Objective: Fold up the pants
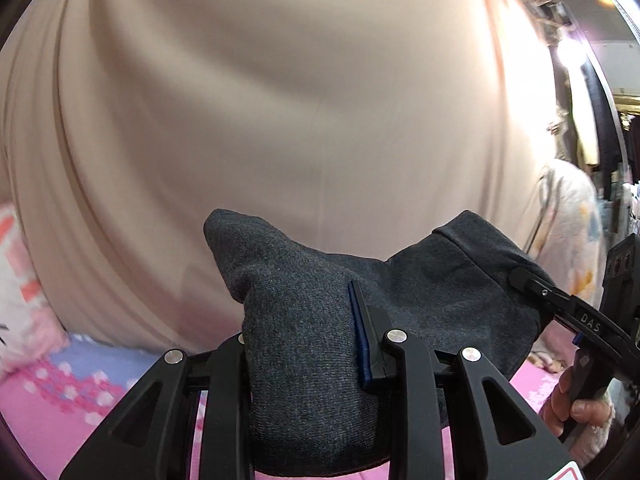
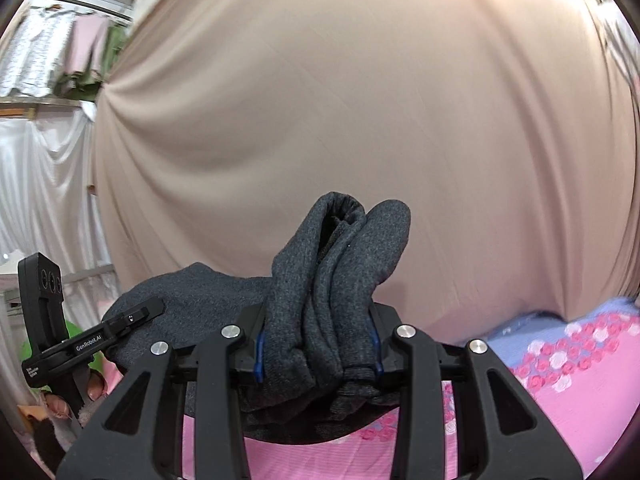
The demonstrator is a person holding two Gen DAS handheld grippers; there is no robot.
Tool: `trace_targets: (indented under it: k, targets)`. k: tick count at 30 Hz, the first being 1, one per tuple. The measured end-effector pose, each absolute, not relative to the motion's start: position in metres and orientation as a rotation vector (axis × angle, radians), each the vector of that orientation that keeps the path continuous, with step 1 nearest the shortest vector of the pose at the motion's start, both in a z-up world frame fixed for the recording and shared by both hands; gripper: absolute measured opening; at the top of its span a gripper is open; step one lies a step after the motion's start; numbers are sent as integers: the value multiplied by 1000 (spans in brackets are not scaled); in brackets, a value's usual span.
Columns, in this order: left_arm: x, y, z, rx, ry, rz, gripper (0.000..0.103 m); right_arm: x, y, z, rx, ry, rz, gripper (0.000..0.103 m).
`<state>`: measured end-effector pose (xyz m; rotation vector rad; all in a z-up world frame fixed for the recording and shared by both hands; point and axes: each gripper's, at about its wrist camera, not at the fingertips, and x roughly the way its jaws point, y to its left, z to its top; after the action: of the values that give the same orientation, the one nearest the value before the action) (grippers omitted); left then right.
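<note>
The dark grey pants (image 1: 304, 312) hang bunched between both grippers above a pink bed. My left gripper (image 1: 308, 344) is shut on one bunched end of the pants; the cloth covers most of its left finger. My right gripper (image 2: 318, 348) is shut on a thick folded bunch of the pants (image 2: 340, 272), which sticks up between its fingers. The right gripper also shows in the left wrist view (image 1: 532, 284), clamped on the cloth's far edge. The left gripper shows in the right wrist view (image 2: 140, 314) at the left, on the cloth.
A pink floral bedsheet (image 2: 560, 392) lies below. A large beige curtain (image 1: 280, 100) fills the background. A pink pillow (image 1: 20, 280) is at the left. Hanging clothes (image 2: 52, 52) and a white drape (image 2: 44, 184) are at the side.
</note>
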<state>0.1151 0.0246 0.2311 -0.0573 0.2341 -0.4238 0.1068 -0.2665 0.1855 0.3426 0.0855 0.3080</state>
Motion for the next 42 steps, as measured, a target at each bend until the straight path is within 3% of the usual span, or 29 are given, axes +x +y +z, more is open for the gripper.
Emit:
trace_targets:
  k: [5, 8, 10, 11, 13, 15, 16, 18, 22, 24, 25, 26, 28, 30, 35, 37, 39, 40, 42]
  targets:
    - [193, 16, 145, -75, 417, -359, 30, 185, -275, 109, 354, 286, 225, 43]
    - [246, 19, 47, -74, 780, -299, 31, 225, -287, 36, 320, 575, 88, 46]
    - [256, 34, 3, -130, 958, -268, 33, 222, -307, 11, 344, 659, 30, 48]
    - [250, 48, -1, -204, 927, -290, 38, 217, -316, 9, 376, 665, 30, 48]
    - [240, 69, 11, -314, 893, -326, 38, 209, -329, 17, 439, 652, 67, 49]
    - [237, 77, 20, -343, 886, -344, 39, 210, -324, 28, 433, 643, 90, 77]
    - [238, 74, 21, -345, 891, -348, 44, 214, -316, 32, 417, 646, 111, 81]
    - [242, 75, 17, -364, 915, -343, 58, 228, -299, 26, 365, 694, 142, 84]
    - [253, 63, -6, -406, 972, -287, 60, 257, -280, -7, 323, 833, 153, 85]
    - [252, 57, -4, -395, 957, -292, 59, 264, -276, -14, 362, 856, 219, 43]
    - [253, 55, -3, -384, 963, -302, 54, 261, -271, -5, 335, 838, 208, 37]
    - [254, 52, -2, -374, 964, -310, 39, 258, -268, 2, 313, 824, 204, 30]
    - [255, 49, 5, -358, 953, -314, 37, 240, -267, 26, 314, 779, 203, 13]
    - [257, 51, 8, -355, 955, -311, 37, 219, -281, 38, 352, 757, 185, 5]
    - [257, 46, -3, -336, 954, -312, 50, 206, -320, -5, 391, 844, 19, 10]
    - [256, 43, -2, -337, 946, -309, 57, 209, -328, -11, 541, 855, 111, 21]
    - [256, 43, -2, -347, 944, -312, 60, 214, -325, -4, 550, 808, 160, 81]
    - [257, 44, -3, -361, 943, -319, 61, 218, -321, 0, 535, 786, 162, 88]
    - [258, 49, -3, -387, 940, -330, 64, 235, -309, -2, 518, 812, 201, 89]
